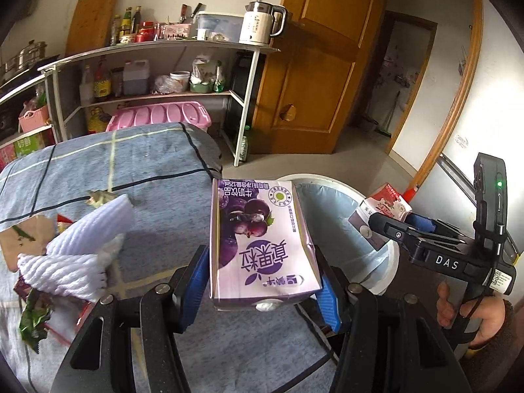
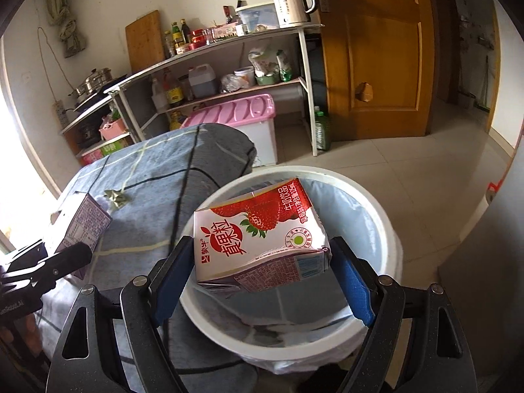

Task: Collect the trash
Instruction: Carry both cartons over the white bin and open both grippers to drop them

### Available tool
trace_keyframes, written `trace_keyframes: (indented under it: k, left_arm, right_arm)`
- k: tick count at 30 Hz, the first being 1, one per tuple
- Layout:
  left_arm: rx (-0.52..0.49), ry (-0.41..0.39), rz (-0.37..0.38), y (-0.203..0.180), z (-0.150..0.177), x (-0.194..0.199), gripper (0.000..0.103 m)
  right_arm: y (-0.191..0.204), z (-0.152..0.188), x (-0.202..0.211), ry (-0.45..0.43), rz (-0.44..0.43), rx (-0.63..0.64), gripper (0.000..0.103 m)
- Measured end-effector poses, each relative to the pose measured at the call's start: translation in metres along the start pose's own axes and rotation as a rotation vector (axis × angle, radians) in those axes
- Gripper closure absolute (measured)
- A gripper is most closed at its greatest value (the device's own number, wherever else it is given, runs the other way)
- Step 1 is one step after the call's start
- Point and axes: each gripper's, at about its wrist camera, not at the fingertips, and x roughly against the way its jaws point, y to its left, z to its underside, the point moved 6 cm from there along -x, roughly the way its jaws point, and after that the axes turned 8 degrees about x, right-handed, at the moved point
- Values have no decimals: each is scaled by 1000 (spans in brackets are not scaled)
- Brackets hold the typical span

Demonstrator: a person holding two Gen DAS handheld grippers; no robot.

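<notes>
A purple grape milk carton (image 1: 262, 242) sits pinched between the blue pads of the left gripper (image 1: 263, 281), held in the air over the edge of a table draped in a blue-grey checked cloth (image 1: 131, 170), just beside the white trash bin (image 2: 389, 229). A red strawberry milk carton (image 2: 258, 235) is clamped crosswise in the wide-set jaws of the right gripper (image 2: 262, 278), hanging directly above the bin's mouth, which is lined with a pale blue bag (image 2: 353, 226). From the left wrist view, a hand (image 1: 484, 321) grips the right tool's handle at the frame's edge. More litter lies on the cloth: white foam fruit netting (image 1: 82, 245), a scrap of brown cardboard (image 1: 23, 239), a green wrapper (image 1: 32, 321) and a small crumpled wrapper (image 1: 100, 196). Behind the table stand a metal shelf rack (image 2: 304, 75) crowded with bottles and jars, an electric kettle (image 2: 293, 1), a pink-lidded storage box (image 2: 235, 114) and a wooden door (image 2: 376, 52).
</notes>
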Motion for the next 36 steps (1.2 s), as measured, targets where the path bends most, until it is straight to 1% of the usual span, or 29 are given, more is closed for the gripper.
trace_keyframes:
  k: [3,6,8,10,12,13,17,25,29,31,36]
  left_arm:
    - [-8,43,37,-17,-2,-25,44]
    - [-35,75,35,-32,-4,-46,44]
    - [-43,96,47,-41,-5,-58,44]
    - [-42,124,58,-49,-4,-69,44]
    - [-69,128,42,-56,-2,-75,44]
    - [-78,132,49,-58,-2,-78,44]
    - [-53,173,57,-63,-3,-93,44]
    - [-43,162,51,-61,-4,-93,38]
    - [-31,147,57,-58,-6,-84,38]
    - [-28,135,49,-55,-7,-79,38]
    - [-11,111,51,-46,-7,-61,38]
  right_arm:
    - [-22,6,-10,39,32,-5,21]
    - [-36,12,-19,70,51,2,21]
    - [-42,14,-25,90,56,5,21]
    - [-46,16,-30,111,58,14,21]
    - [-50,18,-33,126,58,18,20]
    - [-52,18,-35,129,58,20,20]
    - [-56,19,-39,141,72,40,20]
    - [-56,24,-42,150,68,44,20]
    - [-52,25,-43,151,25,41,20]
    - [-51,23,-40,141,36,32,20]
    - [-45,19,-32,118,27,23,20]
